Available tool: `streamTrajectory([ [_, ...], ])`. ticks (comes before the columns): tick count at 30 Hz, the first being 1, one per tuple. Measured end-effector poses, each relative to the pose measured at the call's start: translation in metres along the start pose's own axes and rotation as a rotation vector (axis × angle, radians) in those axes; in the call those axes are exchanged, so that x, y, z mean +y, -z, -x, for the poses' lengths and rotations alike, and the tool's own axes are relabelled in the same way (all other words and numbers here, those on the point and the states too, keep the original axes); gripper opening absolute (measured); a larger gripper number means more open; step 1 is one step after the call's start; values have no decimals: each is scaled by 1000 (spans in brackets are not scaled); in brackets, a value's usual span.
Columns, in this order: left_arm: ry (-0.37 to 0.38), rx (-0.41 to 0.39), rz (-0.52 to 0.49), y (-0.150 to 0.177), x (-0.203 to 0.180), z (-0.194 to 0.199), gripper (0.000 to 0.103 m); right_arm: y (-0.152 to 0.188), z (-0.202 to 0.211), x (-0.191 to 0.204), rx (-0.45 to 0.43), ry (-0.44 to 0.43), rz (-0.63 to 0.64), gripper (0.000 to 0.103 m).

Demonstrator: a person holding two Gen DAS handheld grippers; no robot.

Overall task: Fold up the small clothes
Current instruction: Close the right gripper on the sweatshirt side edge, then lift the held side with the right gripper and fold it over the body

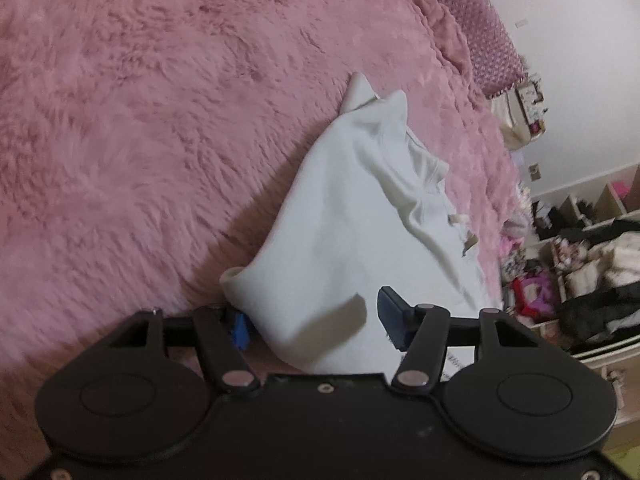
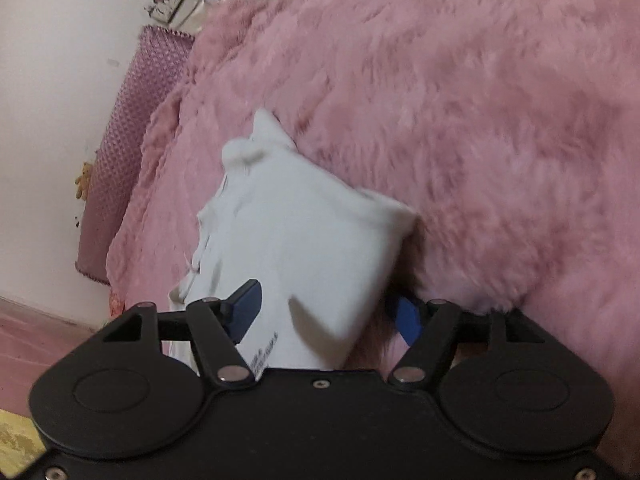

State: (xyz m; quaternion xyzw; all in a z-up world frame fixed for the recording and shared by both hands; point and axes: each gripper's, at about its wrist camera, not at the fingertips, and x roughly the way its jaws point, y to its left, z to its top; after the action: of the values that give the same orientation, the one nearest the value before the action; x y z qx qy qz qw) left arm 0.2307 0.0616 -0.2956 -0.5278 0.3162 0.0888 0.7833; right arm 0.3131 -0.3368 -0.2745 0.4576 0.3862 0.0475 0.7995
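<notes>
A small white garment (image 1: 352, 216) lies on a fluffy pink blanket (image 1: 140, 120), partly folded, with creases and small ties on its right side. My left gripper (image 1: 316, 320) is open, its blue-padded fingers (image 1: 394, 314) set on either side of the garment's near edge, and the cloth bulges between them. In the right wrist view the same garment (image 2: 304, 240) lies on the blanket (image 2: 480, 120). My right gripper (image 2: 328, 312) is open around its near edge, with one blue finger (image 2: 246, 306) over the cloth and the other beside it.
A purple dotted bed edge or headboard (image 2: 132, 120) runs along a white wall (image 2: 52, 80). Cluttered shelves with clothes and toys (image 1: 580, 248) stand beyond the blanket's right edge. A reddish floor (image 2: 36, 332) lies beside the bed.
</notes>
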Motion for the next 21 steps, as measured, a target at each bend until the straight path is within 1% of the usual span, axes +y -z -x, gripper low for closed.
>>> streamTrajectory([
  [1,5,1,13,0,2,1,47,0,-1,2,-22,2,15,40],
  [2,8,4,22,-1,4,1,27,1,-2,4,-40,8,42,26],
  [3,11,10,32,-1,7,1,8,1,-4,6,-53,20,79,2],
  [4,17,19,50,-1,10,2,4,1,-6,6,-48,19,97,3],
  [6,35,20,78,-1,12,4,3,2,-4,4,-67,-2,82,2],
  [9,43,-17,-12,0,-5,15,2,2,10,6,-111,-37,99,1],
  [12,105,-51,-83,3,-18,33,2,3,24,17,-138,-34,171,1],
  [14,142,-67,-99,6,-20,47,2,5,34,23,-141,-53,209,1],
  [16,171,-65,-77,8,-16,57,2,5,42,28,-144,-72,225,1],
  [18,161,-45,-35,11,-7,62,2,5,52,28,-151,-93,213,1],
  [21,143,-9,40,18,11,70,2,8,66,20,-139,-97,188,1],
])
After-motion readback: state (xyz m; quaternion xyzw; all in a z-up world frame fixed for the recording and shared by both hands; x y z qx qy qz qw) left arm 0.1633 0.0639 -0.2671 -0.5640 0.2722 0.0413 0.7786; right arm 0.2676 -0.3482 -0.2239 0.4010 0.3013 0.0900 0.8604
